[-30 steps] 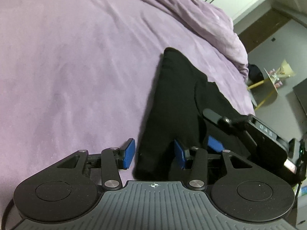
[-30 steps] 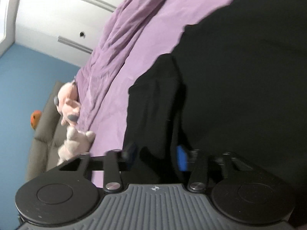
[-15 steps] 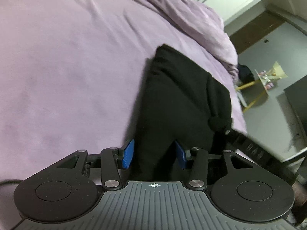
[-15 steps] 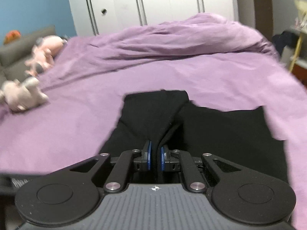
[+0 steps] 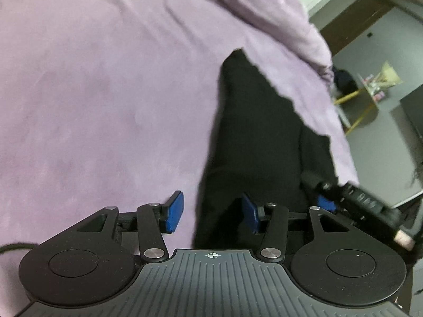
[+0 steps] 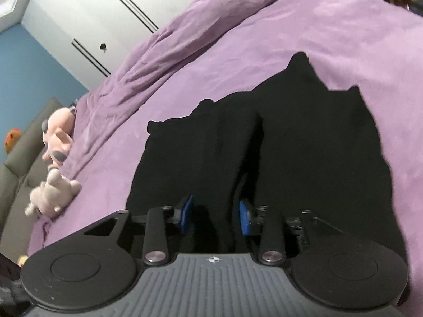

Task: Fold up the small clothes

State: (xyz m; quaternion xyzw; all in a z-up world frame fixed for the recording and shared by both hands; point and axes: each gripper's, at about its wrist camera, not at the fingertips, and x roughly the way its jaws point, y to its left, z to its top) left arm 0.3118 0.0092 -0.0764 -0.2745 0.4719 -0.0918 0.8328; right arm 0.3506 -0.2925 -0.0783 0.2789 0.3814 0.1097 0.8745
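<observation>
Black garment (image 6: 264, 145) soft, limp; pinch at edge; right gripper (image 6: 215, 216) just opening, left gripper (image 5: 211, 212) half-open, both empty

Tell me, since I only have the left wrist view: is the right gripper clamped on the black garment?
Observer: No. The right wrist view shows the right gripper with its jaws apart, having just been opening. A raised fold of the black garment sits between them, and the pads look clear of it.
Operator: Is the garment spread flat?
Observer: Only partly. Its left part looks doubled over, and the rest lies flat on the purple bedcover.
Operator: Anything else near it?
Observer: A pink plush toy and a paler plush toy lie at the bedcover's left edge, apart from the garment.
</observation>
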